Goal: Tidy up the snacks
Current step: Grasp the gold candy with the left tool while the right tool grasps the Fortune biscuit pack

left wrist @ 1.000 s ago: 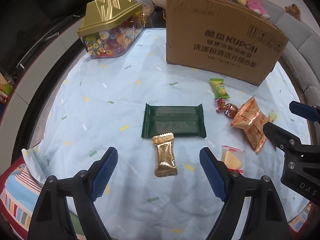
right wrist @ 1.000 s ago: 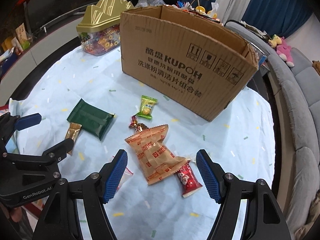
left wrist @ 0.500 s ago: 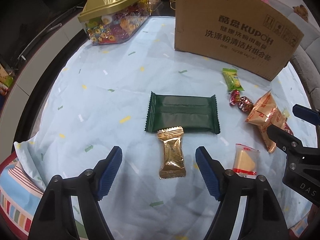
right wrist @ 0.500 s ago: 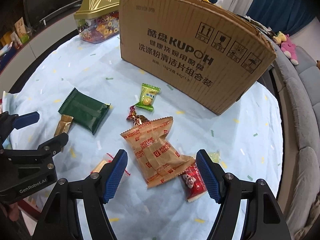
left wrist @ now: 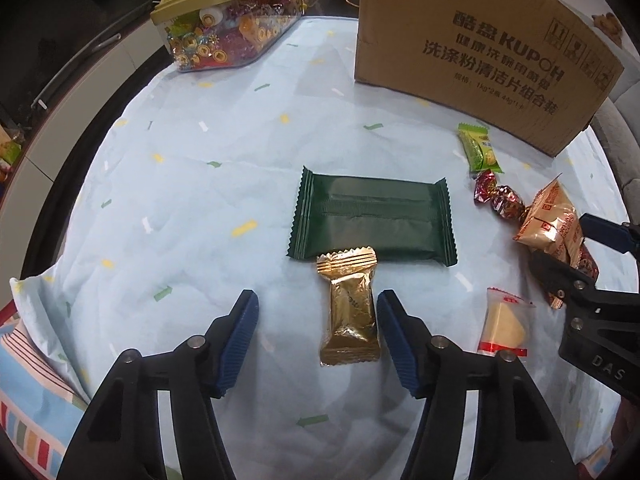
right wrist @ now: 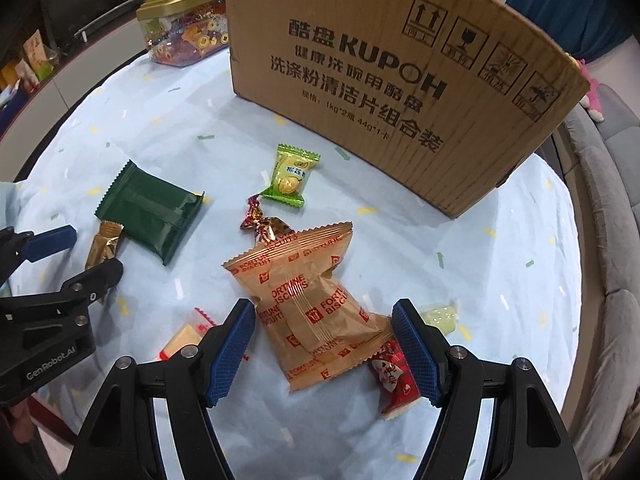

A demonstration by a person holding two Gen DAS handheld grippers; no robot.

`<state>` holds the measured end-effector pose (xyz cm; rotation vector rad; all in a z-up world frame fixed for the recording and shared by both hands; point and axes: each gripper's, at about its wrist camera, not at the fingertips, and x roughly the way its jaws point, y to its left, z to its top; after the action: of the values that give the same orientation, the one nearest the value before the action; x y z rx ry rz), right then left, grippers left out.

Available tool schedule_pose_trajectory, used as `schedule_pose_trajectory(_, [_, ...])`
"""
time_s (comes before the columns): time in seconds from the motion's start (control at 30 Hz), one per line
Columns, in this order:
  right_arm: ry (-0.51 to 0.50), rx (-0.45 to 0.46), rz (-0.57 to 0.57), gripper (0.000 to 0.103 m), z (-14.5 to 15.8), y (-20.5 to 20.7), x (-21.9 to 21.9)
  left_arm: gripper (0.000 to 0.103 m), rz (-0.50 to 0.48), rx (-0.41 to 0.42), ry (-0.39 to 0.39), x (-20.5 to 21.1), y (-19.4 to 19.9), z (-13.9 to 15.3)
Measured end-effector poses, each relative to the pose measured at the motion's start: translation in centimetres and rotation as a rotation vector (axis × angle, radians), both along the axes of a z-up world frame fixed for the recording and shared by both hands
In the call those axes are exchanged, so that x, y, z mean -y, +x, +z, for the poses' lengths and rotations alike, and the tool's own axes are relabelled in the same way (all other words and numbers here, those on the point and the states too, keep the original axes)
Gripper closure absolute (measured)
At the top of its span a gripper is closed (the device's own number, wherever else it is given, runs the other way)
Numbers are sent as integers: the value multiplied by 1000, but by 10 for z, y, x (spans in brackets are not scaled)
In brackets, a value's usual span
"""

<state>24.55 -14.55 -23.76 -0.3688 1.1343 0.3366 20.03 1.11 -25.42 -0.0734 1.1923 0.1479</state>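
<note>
A gold-wrapped candy (left wrist: 348, 308) lies on the pale blue cloth just below a dark green packet (left wrist: 372, 216). My left gripper (left wrist: 316, 308) straddles the candy. Its jaws are closing: the right pad is almost at the wrapper, the left pad still apart. A tan Fortune Biscuits bag (right wrist: 308, 292) lies between the blue pads of my right gripper (right wrist: 324, 316), which stands open and low over it. Behind both stands the open cardboard box (right wrist: 400, 80). From the right wrist view the left gripper (right wrist: 80, 254) shows around the gold candy (right wrist: 104, 240).
Loose snacks lie around: a green-yellow candy (right wrist: 290, 172), a red foil twist (right wrist: 260, 224), a red packet (right wrist: 394, 376), a yellow wedge packet (left wrist: 504, 324) and a pale green sweet (right wrist: 438, 314). A gold-lidded candy jar (left wrist: 224, 20) stands at the back left. A grey sofa (right wrist: 608, 240) runs along the right.
Both grippers have sunk closer to the table. The left jaws have narrowed around the gold candy. The right jaws keep their width, now lower over the biscuit bag.
</note>
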Motion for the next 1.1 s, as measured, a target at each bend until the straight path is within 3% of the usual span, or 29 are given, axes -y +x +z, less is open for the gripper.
schedule_pose_trajectory(0.13, [7, -8, -6, 35, -3, 2, 1, 58, -16, 9, -16, 2, 1, 1])
schedule_pose_trajectory(0.27, [24, -13, -12, 41, -2, 3, 3, 79, -37, 13, -27, 5, 1, 2])
schedule_pose_trajectory(0.3, [28, -13, -14, 48, -1, 2, 4, 81, -42, 13, -28, 6, 1, 3])
schedule_pose_trajectory(0.33, [33, -14, -13, 53, 0, 2, 6, 81, -45, 13, -26, 6, 0, 3])
schedule_pose_trajectory(1.1, [107, 15, -97, 56, 43, -18, 17, 82, -83, 95, -7, 15, -13, 35])
